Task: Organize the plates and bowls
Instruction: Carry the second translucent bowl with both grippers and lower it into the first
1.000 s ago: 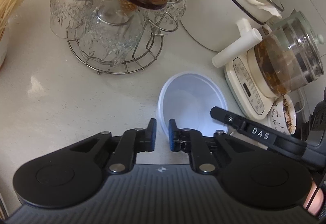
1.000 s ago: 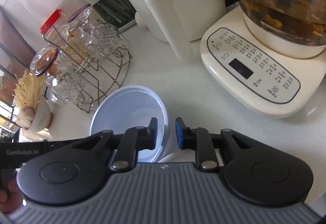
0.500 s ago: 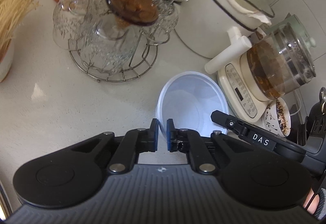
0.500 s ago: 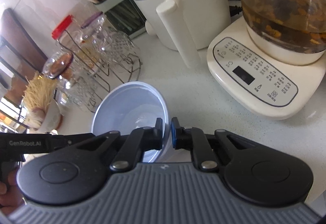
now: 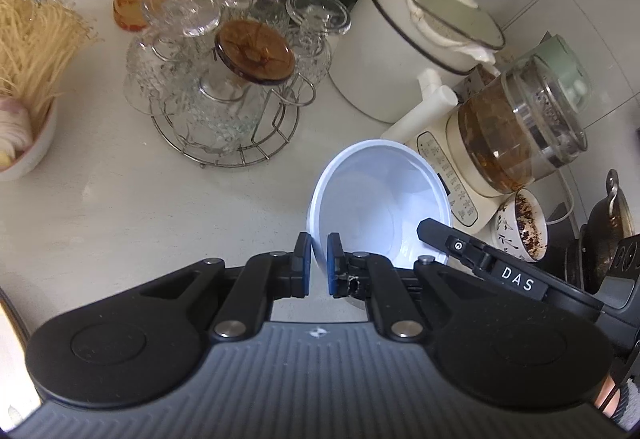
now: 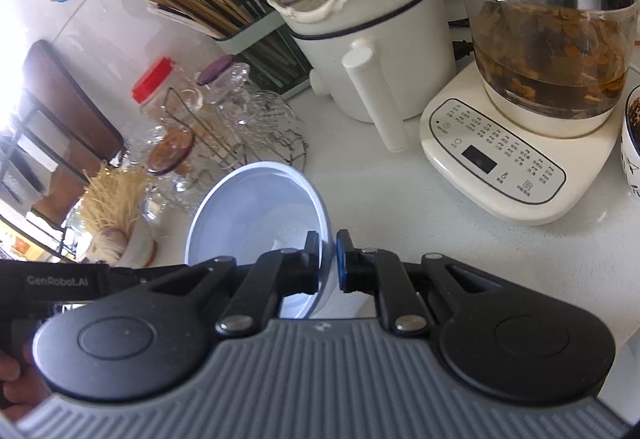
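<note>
Left wrist view shows the left gripper [image 5: 319, 264] pinched narrow on the near-left rim of the bowl [image 5: 380, 199], one pad inside the wall and one outside. Across the bowl, the right gripper [image 6: 328, 261] clamps the opposite rim the same way, seen from its own camera. So the white bowl hangs between the two, tilted and seemingly clear of the counter [image 5: 140, 219], with nothing visible inside it. Just beyond it stand the kettle base [image 6: 496, 163] and the pot [image 6: 360, 39]; the glass rack [image 5: 224, 99] is off to the other side. Both grips are thin edge pinches on a smooth wall, so my worry is slip: if the hands drift apart or rise unevenly, the rim could twist out of one pair of pads and the bowl would swing or drop. Carried carelessly forward, it could also knock the pot handle [image 6: 376, 99] or the rack's glasses.
</note>
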`<move>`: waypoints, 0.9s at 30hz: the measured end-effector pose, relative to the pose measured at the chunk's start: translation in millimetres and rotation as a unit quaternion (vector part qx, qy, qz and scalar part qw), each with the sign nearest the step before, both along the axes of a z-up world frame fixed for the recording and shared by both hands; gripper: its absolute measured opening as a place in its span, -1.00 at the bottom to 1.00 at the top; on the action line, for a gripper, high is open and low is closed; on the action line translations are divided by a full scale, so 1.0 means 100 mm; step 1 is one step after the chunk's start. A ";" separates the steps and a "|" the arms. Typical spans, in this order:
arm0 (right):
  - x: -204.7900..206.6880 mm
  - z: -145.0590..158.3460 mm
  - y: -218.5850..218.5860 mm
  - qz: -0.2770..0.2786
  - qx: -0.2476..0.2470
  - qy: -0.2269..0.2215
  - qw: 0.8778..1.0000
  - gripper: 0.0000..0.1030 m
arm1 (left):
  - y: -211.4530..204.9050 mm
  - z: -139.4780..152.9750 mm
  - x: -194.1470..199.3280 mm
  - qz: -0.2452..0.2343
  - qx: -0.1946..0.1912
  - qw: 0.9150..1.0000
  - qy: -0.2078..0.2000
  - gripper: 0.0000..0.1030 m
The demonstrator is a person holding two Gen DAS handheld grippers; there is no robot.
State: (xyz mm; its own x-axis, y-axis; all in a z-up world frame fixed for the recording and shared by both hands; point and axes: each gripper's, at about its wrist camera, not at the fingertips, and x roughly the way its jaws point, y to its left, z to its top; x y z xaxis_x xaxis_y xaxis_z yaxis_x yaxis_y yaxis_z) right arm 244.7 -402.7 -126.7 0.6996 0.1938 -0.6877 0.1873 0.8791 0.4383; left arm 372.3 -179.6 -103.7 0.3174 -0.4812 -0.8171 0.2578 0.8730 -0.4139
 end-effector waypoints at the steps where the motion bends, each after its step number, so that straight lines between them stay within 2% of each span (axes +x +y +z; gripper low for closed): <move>1: -0.02 0.02 0.02 0.000 0.000 -0.001 1.000 -0.78 | 0.02 0.03 -0.02 -0.001 -0.001 1.000 -0.002 -0.82; 19: -0.32 0.36 0.58 0.024 0.000 -0.030 0.999 -0.78 | 0.67 0.33 -0.40 0.005 -0.020 0.999 -0.037 -0.82; 21: -0.34 0.39 0.69 0.030 -0.010 -0.032 0.999 -0.78 | 0.78 0.35 -0.46 0.010 -0.022 0.999 -0.039 -0.82; 27: -0.32 0.38 0.95 0.049 0.001 -0.029 0.998 -0.78 | 1.12 0.34 -0.57 0.034 -0.022 0.999 -0.032 -0.82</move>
State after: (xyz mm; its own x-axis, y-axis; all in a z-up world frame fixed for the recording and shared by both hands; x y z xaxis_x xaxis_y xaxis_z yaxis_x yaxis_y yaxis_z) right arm 212.3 -307.5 -88.5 0.7162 0.2648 -0.6458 0.0739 0.8912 0.4475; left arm 314.8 -67.7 -70.1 0.4022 -0.4911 -0.7727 0.2252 0.8711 -0.4364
